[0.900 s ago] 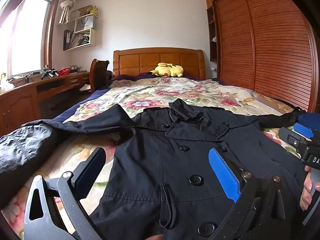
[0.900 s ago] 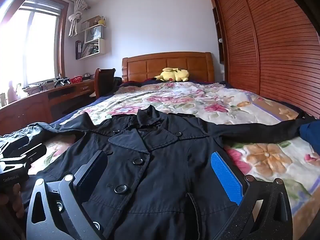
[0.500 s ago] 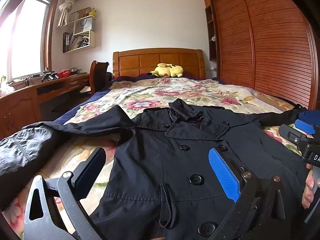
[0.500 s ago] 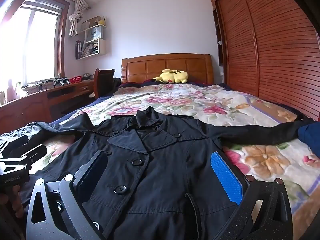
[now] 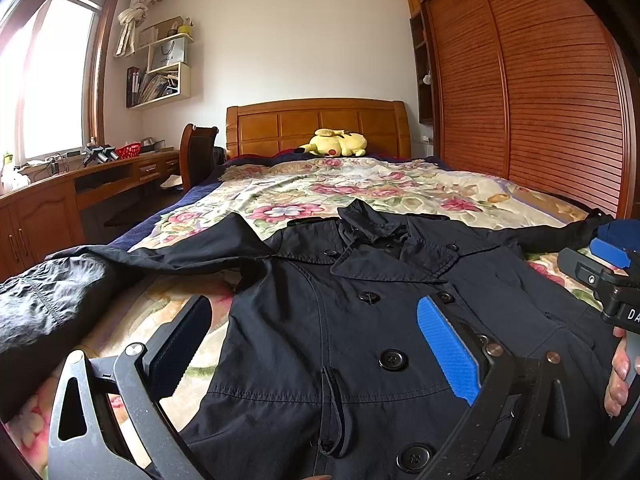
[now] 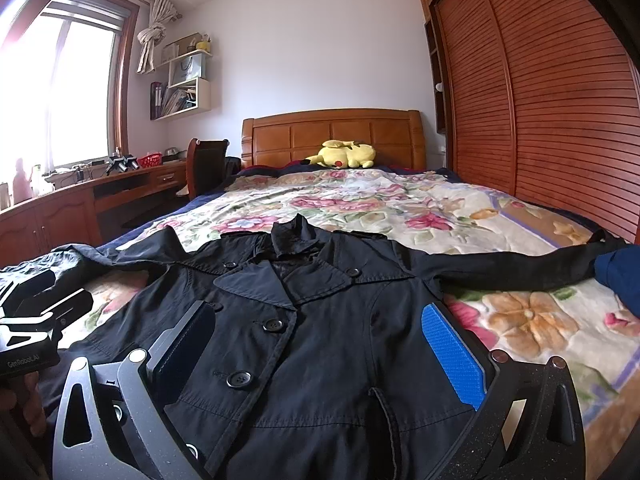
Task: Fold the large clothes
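Note:
A black double-breasted trench coat [image 5: 360,320] lies face up on the flowered bedspread [image 5: 360,188], collar toward the headboard, both sleeves spread out sideways. My left gripper [image 5: 316,340] hovers above the coat's lower front, open, nothing between its fingers. In the right wrist view the same coat [image 6: 320,340] fills the foreground. My right gripper [image 6: 316,344] is also open and empty above the coat's waist. Each gripper shows at the edge of the other's view: the right gripper [image 5: 608,280] beside the right sleeve, the left gripper [image 6: 36,328] near the left sleeve.
A yellow plush toy [image 5: 336,143] rests by the wooden headboard [image 5: 316,124]. A wooden desk [image 5: 80,192] and chair [image 5: 196,156] stand left of the bed. A slatted wardrobe [image 5: 540,100] lines the right side. A dark blue cloth [image 6: 620,272] lies by the right sleeve end.
Both views have tipped slightly upward, showing more ceiling. The coat has not moved and both grippers stay open.

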`<state>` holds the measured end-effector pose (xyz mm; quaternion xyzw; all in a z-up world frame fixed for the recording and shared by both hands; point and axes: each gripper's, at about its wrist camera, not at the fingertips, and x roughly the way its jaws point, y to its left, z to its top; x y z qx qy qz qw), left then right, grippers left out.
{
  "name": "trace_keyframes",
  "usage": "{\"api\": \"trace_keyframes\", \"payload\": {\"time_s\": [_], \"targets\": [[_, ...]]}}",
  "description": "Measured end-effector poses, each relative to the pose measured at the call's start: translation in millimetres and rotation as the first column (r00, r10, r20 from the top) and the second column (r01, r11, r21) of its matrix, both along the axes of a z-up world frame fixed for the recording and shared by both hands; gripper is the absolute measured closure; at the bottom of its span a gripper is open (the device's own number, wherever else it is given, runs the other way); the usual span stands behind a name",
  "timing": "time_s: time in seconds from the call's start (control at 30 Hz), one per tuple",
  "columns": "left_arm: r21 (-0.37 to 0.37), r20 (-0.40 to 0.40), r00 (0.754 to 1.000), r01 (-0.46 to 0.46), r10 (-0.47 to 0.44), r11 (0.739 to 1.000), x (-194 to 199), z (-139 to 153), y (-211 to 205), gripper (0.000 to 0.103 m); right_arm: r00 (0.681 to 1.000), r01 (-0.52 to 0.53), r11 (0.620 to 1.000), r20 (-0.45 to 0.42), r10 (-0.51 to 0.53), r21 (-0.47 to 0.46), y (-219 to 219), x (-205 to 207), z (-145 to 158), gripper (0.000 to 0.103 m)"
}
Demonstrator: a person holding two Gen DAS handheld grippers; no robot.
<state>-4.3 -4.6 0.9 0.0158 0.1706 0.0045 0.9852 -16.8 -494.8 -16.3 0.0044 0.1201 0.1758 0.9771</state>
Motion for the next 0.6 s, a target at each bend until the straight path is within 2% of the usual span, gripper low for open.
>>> {"api": "trace_keyframes", "payload": {"time_s": [0.6], "targets": [[-0.003,0.001,1.000,0.001,-0.001,1.000,-0.8,0.3,0.3,0.000,1.000,0.003,1.000,0.006,-0.003,-0.003,1.6,-2.2,-0.2,0.000]]}}
